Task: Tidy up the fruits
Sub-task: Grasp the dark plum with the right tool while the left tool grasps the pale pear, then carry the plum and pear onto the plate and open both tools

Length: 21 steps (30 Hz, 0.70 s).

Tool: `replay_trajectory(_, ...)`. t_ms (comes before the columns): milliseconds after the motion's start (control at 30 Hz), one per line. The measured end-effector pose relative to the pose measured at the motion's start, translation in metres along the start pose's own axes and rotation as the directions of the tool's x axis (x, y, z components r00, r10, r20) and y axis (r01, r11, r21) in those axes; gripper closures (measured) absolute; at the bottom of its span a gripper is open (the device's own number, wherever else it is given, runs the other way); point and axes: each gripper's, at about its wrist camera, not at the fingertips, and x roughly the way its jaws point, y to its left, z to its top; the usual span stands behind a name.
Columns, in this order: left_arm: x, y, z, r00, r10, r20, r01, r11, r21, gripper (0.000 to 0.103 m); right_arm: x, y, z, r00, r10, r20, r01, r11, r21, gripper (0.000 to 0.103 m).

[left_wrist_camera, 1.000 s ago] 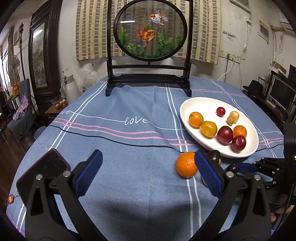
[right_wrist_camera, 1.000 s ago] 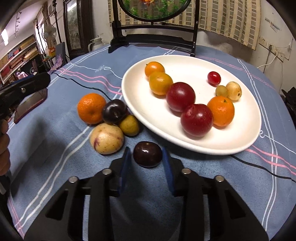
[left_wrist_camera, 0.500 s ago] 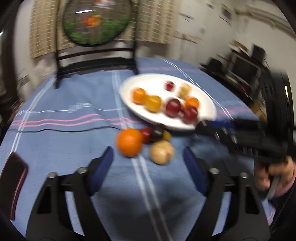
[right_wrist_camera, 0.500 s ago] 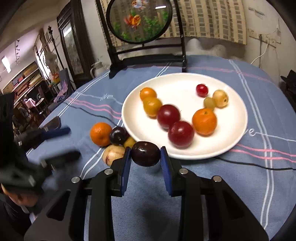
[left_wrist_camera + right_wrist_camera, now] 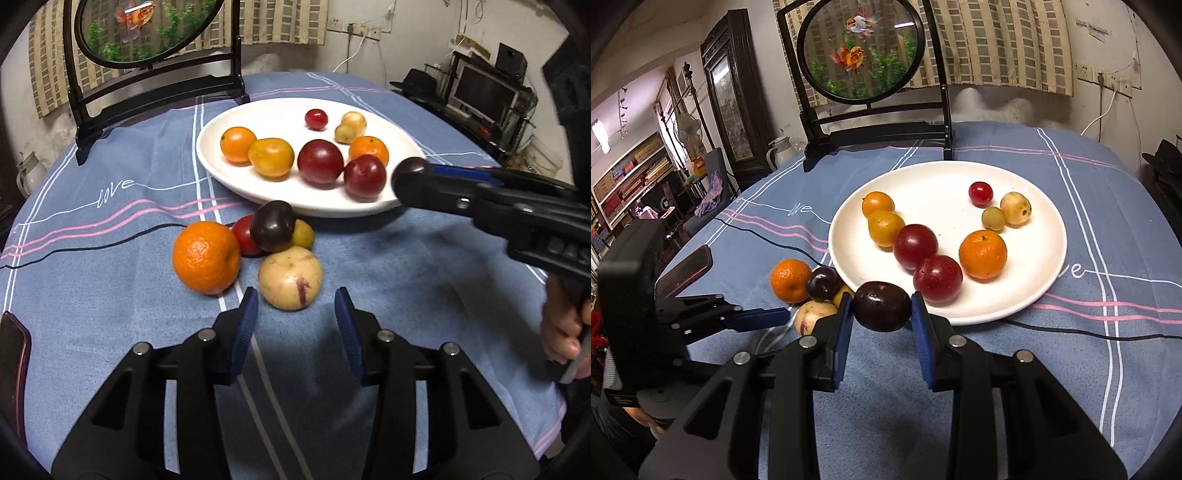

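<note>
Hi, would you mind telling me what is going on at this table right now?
A person is sorting fruit onto a white plate with two handheld grippers. The right gripper holds a dark plum lifted near the plate's edge. The left gripper, its jaws just closing but empty, points at a pale fruit on the cloth, beside an orange and a few small fruits. Eight fruits already lie on the plate.

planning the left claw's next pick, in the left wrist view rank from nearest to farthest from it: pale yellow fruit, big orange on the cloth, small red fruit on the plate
1. pale yellow fruit, on the cloth just ahead of the left claw.
2. big orange, on the cloth, ahead and left.
3. small red fruit, at the far side of the white plate.
</note>
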Motion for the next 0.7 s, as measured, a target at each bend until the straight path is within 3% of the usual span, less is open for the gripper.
replay_trajectory(500, 0.024, -0.004, 0.011, 0.997, 0.070, -0.033, -0.071, 0.997, -0.018, 0.061, -0.008, 0.002, 0.002, 1.000, 0.014, 0.025, -0.014, 1.000, -0.002, 0.071)
replay_trajectory(700, 0.019, -0.003, 0.006, 0.998, 0.052, -0.030, -0.053, 0.998, -0.028, 0.062, -0.009, 0.000, 0.003, 0.999, 0.002, 0.034, -0.002, 1.000, 0.000, 0.071)
